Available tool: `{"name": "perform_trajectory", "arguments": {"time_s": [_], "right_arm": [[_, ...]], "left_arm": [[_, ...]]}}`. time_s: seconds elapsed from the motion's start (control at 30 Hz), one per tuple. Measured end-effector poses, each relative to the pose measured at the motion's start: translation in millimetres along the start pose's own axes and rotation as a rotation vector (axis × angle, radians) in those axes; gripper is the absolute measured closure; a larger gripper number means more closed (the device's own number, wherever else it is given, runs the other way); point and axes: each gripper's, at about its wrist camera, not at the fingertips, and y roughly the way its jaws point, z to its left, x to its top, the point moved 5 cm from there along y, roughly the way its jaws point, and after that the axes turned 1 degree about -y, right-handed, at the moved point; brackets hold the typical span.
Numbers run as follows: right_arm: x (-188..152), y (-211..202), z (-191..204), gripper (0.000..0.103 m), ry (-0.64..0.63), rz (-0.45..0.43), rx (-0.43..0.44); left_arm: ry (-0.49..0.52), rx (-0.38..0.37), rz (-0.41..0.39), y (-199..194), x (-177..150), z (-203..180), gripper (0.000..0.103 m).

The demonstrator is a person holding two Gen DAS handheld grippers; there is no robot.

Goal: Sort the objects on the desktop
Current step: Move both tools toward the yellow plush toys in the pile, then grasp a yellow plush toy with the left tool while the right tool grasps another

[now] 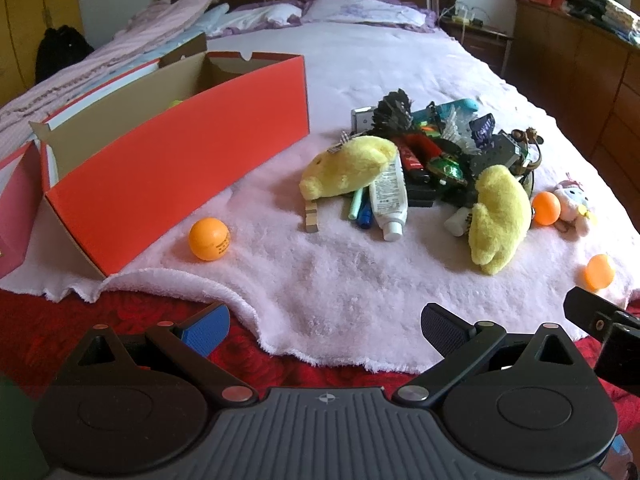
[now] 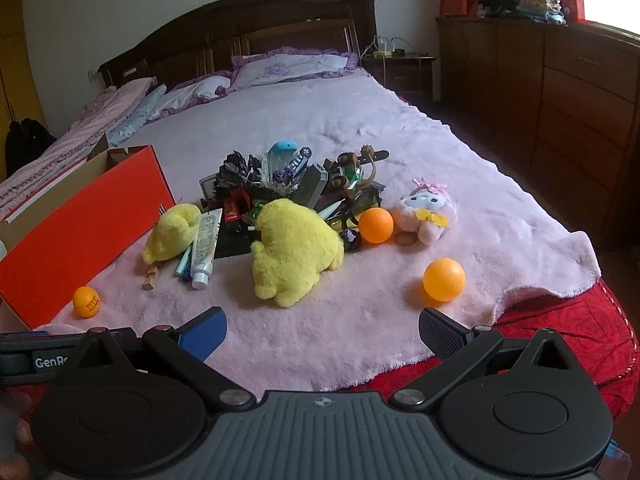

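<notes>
Both tools spread wide, nothing between the fingers: left gripper [image 1: 324, 330], right gripper [image 2: 322, 330], each low at the near edge of the pink blanket [image 1: 360, 280]. Orange box [image 1: 176, 160] lies ahead-left of the left gripper, long axis running near-left to far-right, open top up. Nearest ball [image 1: 209, 239] sits just ahead-left of it, close to the box wall. Tube [image 1: 388, 200] ahead in the pile, cap end toward the tool. Second ball [image 2: 444, 279] just ahead-right of the right gripper.
</notes>
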Motion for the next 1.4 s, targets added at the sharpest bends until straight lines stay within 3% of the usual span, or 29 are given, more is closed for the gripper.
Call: {"name": "perform_trajectory", "arguments": {"time_s": [0.43,0.83,1.0,1.23,1.4], "right_arm": [[-1.7,14.8,0.9,0.000,-0.026,0.033,-0.003],[23.7,44.3,2.4,0.003,-0.025,0.062,-0.004],[27.0,56.4,2.9,0.011,-0.017,0.074,0.007],[36.2,81.4,11.9,0.013,-0.011,0.081,0.045],[43.5,109.1,25.4,0.020,0.012,0.118,0.038]], "left_arm": [[0.027,-0.006,0.020,20.3,1.4,1.8,0.000],[0.097,-0.039,0.007,43.5,30.7,-5.2,0.007],[0.126,-0.065,0.001,49.7,30.4,-11.9,0.007],[0.142,-0.060,-0.121,63.3,59.8,-10.1,0.007],[0.192,-0.075,-0.154,87.4,87.7,-16.5,0.009]]}}
